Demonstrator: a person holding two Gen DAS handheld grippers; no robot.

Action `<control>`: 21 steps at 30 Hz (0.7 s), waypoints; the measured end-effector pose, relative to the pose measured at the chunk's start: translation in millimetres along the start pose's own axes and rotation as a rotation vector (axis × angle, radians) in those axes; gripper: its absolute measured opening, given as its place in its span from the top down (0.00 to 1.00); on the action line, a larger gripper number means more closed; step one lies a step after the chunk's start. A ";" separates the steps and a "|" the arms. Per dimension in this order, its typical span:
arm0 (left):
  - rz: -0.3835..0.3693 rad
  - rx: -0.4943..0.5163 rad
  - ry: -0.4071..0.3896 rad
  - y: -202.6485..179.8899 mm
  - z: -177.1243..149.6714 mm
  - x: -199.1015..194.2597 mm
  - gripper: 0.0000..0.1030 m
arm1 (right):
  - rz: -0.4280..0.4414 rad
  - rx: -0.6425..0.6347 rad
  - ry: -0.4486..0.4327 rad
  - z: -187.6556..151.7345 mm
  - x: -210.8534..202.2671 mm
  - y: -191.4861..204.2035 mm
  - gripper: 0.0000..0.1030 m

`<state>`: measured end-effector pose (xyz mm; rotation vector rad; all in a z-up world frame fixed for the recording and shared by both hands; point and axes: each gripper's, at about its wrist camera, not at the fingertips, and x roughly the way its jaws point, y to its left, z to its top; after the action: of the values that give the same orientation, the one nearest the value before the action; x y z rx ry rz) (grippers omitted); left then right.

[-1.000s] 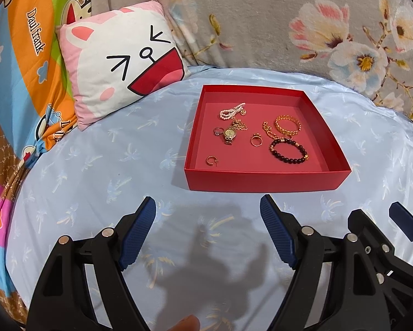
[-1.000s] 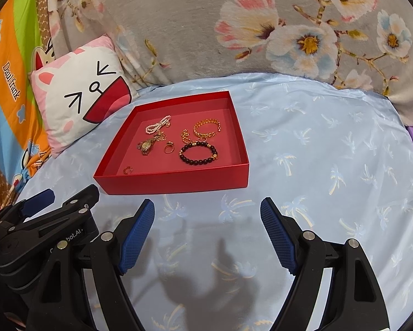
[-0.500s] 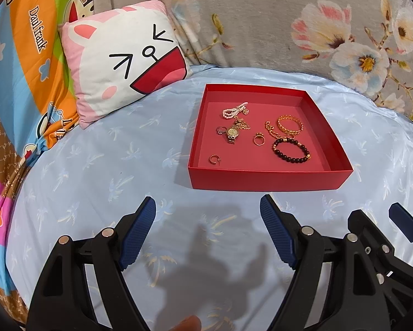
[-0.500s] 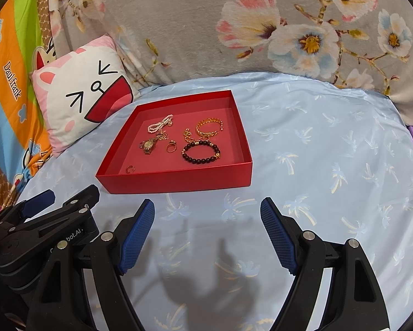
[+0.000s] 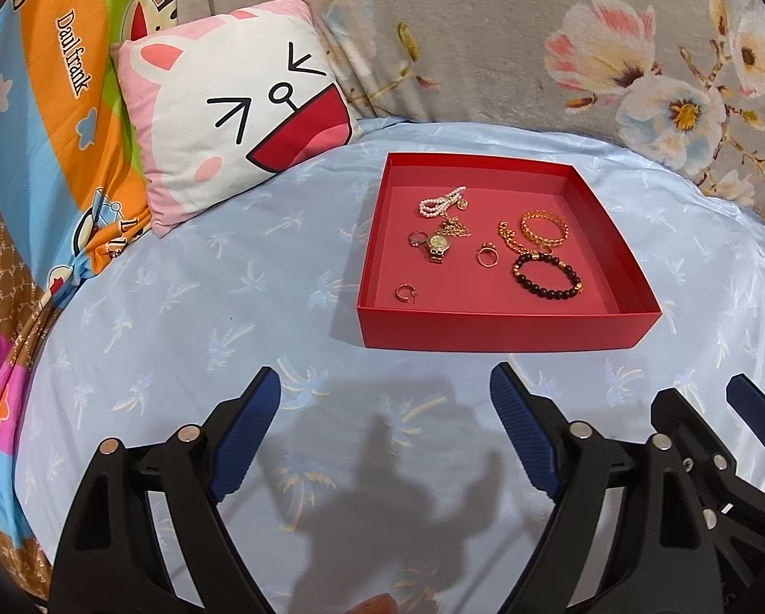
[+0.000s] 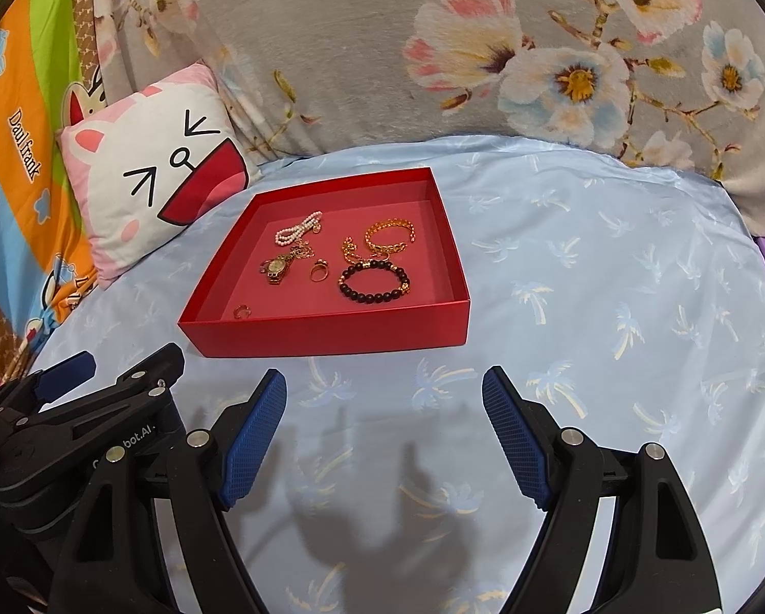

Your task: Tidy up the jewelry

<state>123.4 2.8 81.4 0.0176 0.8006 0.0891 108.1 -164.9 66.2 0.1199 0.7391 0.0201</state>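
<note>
Grippers are held side by side above the near part of the blue sheet point(image 5: 178, 307). The left gripper point(image 5: 385, 399) is spread wide, with nothing between its fingers. The right gripper point(image 6: 384, 394) is likewise spread wide and holds nothing.

Beyond both grippers, a red tray point(image 5: 505, 330) is set on the sheet, apart from the fingertips. All jewelry is contained in the tray. A black bead bracelet point(image 5: 546, 276) is placed toward the near right corner. A gold chain bracelet point(image 5: 543, 227) is located just behind it. A gold ring point(image 5: 486, 255) lies near the centre, and a gold watch point(image 5: 437, 245) is positioned left of it. A pearl strand point(image 5: 441, 201) is found toward the far edge. A small earring point(image 5: 405, 292) rests by the near left corner.

A cat pillow point(image 5: 229, 102) is propped at the far left corner of the sheet, against a floral blanket point(image 6: 382, 51).
</note>
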 end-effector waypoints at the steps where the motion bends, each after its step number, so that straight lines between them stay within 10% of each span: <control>1: -0.001 0.002 0.000 -0.3 0.2 0.2 0.20 | 0.000 -0.001 0.001 0.2 -0.1 -1.5 0.25; 21: 0.019 -0.013 0.013 6.0 -1.2 5.3 0.05 | -0.009 0.019 -0.002 -3.8 4.4 -2.9 0.17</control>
<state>125.8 9.3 77.0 0.0122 0.8132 0.1121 108.7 -167.1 60.1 0.1351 0.7381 0.0047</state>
